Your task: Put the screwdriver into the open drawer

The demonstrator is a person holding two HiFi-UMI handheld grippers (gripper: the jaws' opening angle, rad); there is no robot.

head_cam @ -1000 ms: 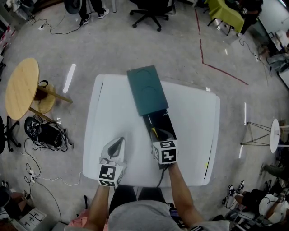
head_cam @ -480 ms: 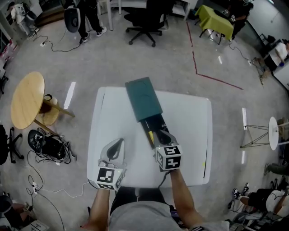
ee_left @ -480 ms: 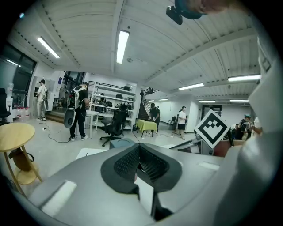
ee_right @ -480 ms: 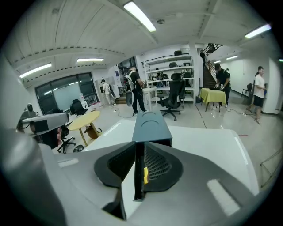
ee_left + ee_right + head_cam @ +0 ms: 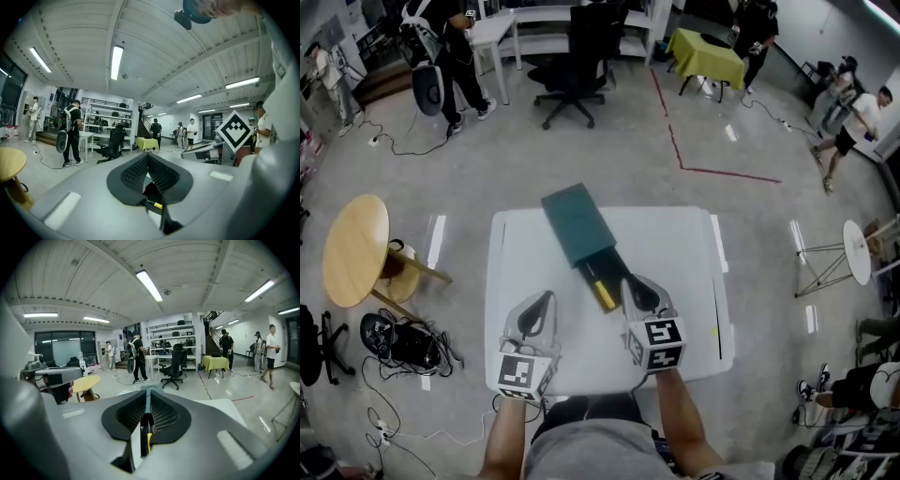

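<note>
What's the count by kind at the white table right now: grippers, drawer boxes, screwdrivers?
Grippers: 2, left gripper and right gripper, whose fingers have just been closing with nothing between them
Drawer boxes: 1, teal drawer box, drawer open
Screwdrivers: 1, screwdriver in the drawer
Total: 4

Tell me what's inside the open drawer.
A yellow-handled screwdriver lies in the drawer. The drawer's rear, inside the teal cabinet, is hidden.

Screwdriver (image 5: pixel 602 293) shaft indistinct inside dark drawer (image 5: pixel 592 271); only yellow handle shows.
</note>
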